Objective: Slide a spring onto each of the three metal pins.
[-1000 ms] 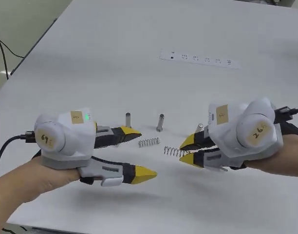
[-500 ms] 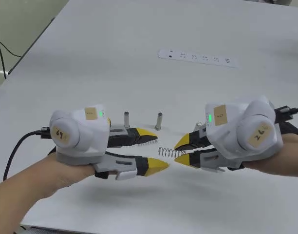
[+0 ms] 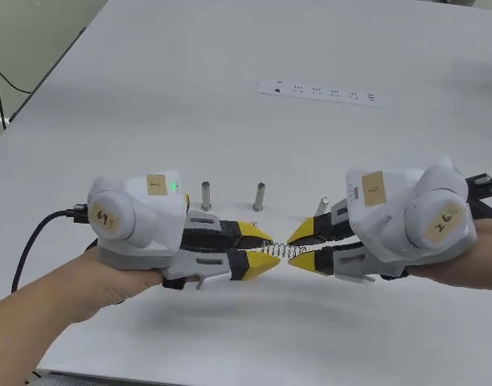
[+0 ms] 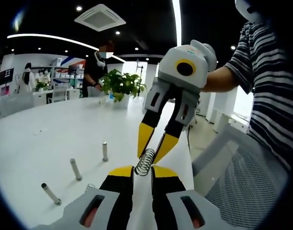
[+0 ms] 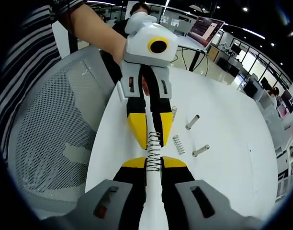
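Big open-plan office. There's a white worktable point(image 3: 230, 64) with a white power strip point(image 3: 322, 92) lying on it, and pale green floor point(image 3: 37, 24) off its left edge. A grey mesh chair point(image 5: 46, 143) sits close by. The ceiling has a square air vent point(image 4: 99, 17) and long light strips point(image 4: 175, 19), and a leafy potted plant point(image 4: 121, 84) stands near the table's far end.
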A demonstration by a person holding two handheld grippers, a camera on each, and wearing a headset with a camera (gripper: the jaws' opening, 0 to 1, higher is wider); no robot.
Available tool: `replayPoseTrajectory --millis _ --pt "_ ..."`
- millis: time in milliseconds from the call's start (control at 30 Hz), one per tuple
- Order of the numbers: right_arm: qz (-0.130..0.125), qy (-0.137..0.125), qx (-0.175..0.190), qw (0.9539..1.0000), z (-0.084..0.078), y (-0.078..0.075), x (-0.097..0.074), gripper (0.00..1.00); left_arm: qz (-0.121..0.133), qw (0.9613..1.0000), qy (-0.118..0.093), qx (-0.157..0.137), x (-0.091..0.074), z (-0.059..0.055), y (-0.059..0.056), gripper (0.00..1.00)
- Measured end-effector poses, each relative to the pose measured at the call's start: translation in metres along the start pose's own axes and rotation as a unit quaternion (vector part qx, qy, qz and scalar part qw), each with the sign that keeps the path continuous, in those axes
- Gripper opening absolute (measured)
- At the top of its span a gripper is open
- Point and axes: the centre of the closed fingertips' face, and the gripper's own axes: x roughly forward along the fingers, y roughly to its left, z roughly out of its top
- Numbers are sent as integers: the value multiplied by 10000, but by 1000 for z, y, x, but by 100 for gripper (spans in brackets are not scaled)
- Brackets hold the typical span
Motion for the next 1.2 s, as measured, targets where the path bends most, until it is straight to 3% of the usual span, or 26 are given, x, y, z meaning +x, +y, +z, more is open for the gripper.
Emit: replayPoseTrajectory --millis 367,800,1200 --pt "15 -8 -10 10000 -1 3 0 8 -93 9999 52 67 1 -1 -5 2" --pt "74 -302 117 9994 0 10 1 8 -301 9993 203 20 0 -4 -11 2" --pt "115 -353 335 9987 -12 12 -1 11 -466 9984 317 -7 3 -8 -15 1"
